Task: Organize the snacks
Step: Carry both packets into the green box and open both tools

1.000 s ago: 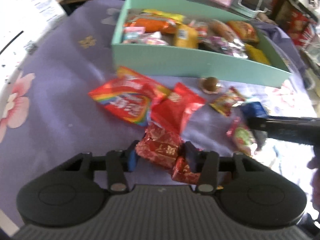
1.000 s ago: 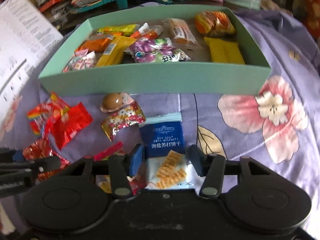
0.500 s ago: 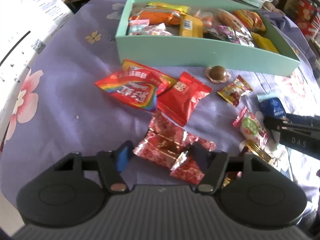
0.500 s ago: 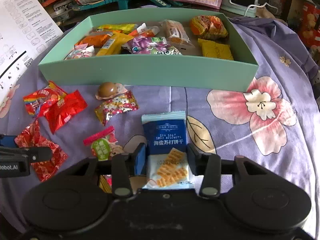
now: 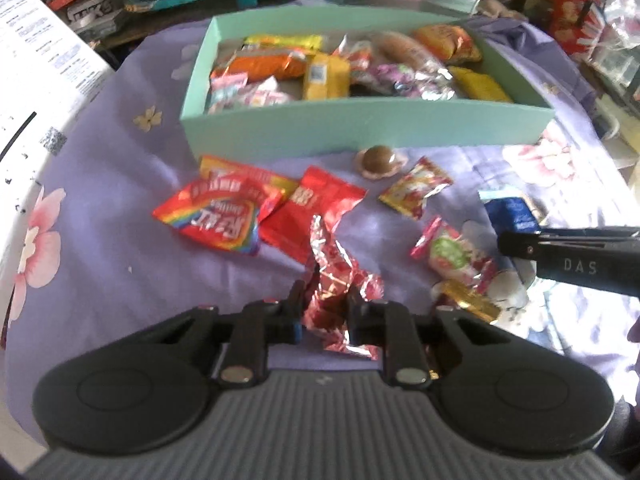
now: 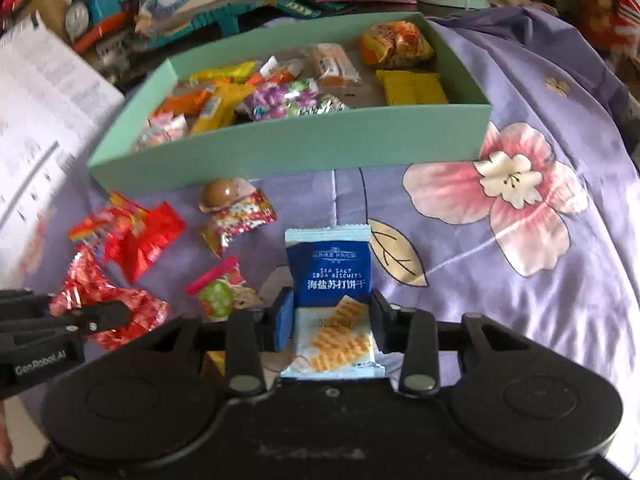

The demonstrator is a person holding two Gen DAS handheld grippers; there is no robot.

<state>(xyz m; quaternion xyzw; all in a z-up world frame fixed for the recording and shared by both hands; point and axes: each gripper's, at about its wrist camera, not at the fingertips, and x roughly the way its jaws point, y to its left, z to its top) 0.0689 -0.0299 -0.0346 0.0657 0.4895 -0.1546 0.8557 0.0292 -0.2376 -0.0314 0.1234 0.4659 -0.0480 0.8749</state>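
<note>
Your left gripper (image 5: pixel 323 307) is clamped tight on the crinkled red foil wrapper (image 5: pixel 334 280), lifted a bit off the purple floral cloth (image 5: pixel 100 240). Your right gripper (image 6: pixel 331 318) has just been closing & now pinches the blue soda biscuit pack (image 6: pixel 330 276) at its sides. Both sit in front of the mint green box (image 6: pixel 288 148) w/ snacks inside.

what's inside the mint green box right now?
The mint green cardboard box holds a loose pile: yellow packets, an orange packet, a purple foil bag, an orange-red noodle pack. Its floor beneath them is mostly hidden.
</note>
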